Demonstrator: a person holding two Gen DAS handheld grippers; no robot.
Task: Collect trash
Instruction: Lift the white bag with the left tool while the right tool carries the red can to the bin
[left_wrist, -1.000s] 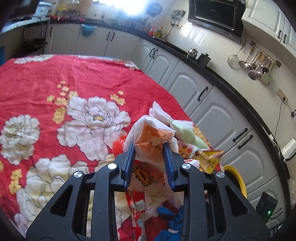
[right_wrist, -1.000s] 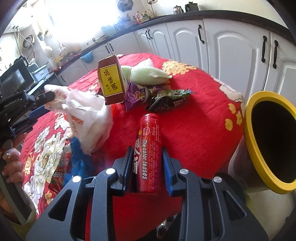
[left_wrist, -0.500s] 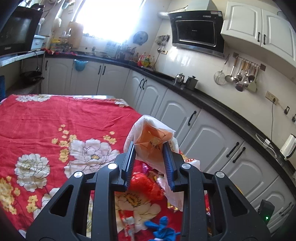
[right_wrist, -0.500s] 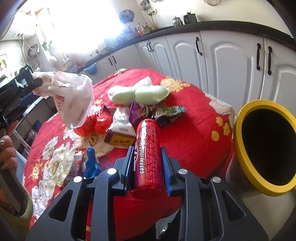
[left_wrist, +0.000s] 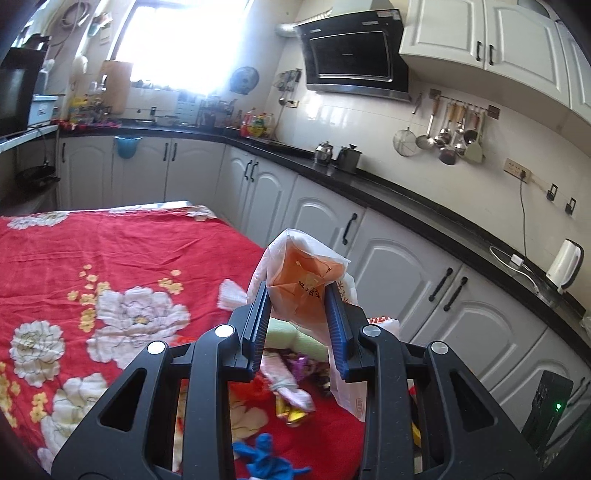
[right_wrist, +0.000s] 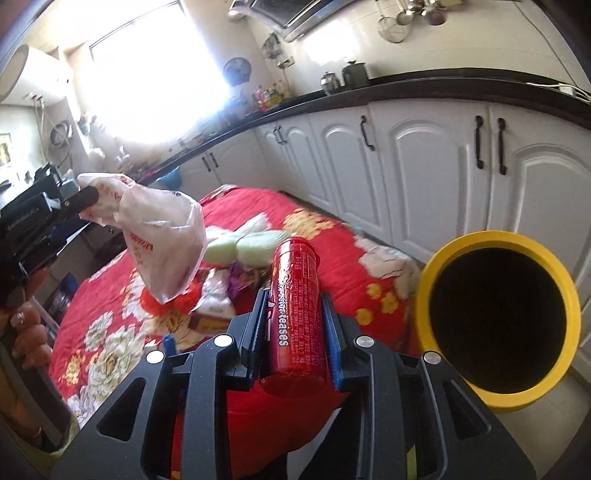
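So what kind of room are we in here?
A home kitchen, most likely: a black range hood on the tiled wall, metal ladles and strainers hanging from a rail, and white cabinets under a black countertop.

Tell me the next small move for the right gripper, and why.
Probably swing the right gripper right, over the yellow bin, then let go. Its fingers are shut on the red can, already lifted off the table, and the bin's open mouth sits just beside it. The left gripper holds the plastic bag and can follow.
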